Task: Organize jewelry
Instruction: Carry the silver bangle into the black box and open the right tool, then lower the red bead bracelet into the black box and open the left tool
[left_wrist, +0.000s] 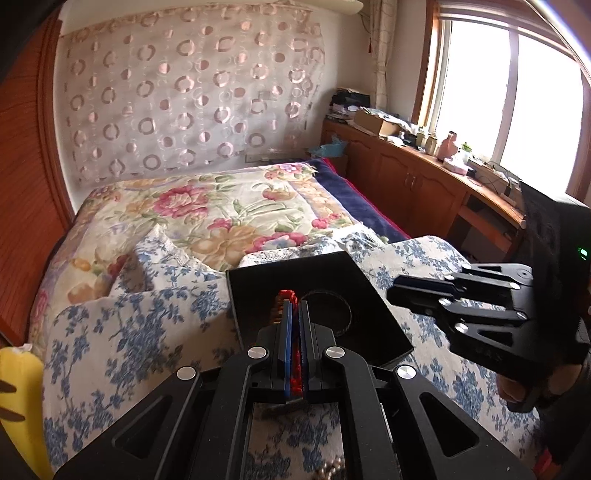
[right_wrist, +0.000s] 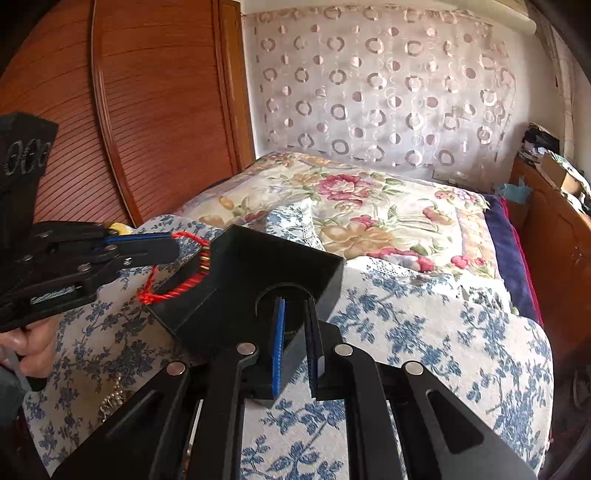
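A black open jewelry box (right_wrist: 258, 266) lies tilted on the blue-flowered cloth; it also shows in the left wrist view (left_wrist: 325, 295). My left gripper (left_wrist: 295, 306) is shut on a red cord bracelet (left_wrist: 286, 295) with small gold beads. In the right wrist view the left gripper (right_wrist: 173, 249) holds the bracelet (right_wrist: 184, 273) hanging at the box's left edge. My right gripper (right_wrist: 295, 306) has its jaws on either side of the box's near wall, which has a round cut-out. It shows at the right in the left wrist view (left_wrist: 397, 293).
The blue-flowered cloth (right_wrist: 424, 332) covers a mound on a bed with a floral blanket (left_wrist: 221, 210). A pale beaded jewelry piece (right_wrist: 112, 397) lies on the cloth at lower left. A wooden wardrobe (right_wrist: 129, 110) stands left, a cluttered wooden cabinet (left_wrist: 424, 177) under the window right.
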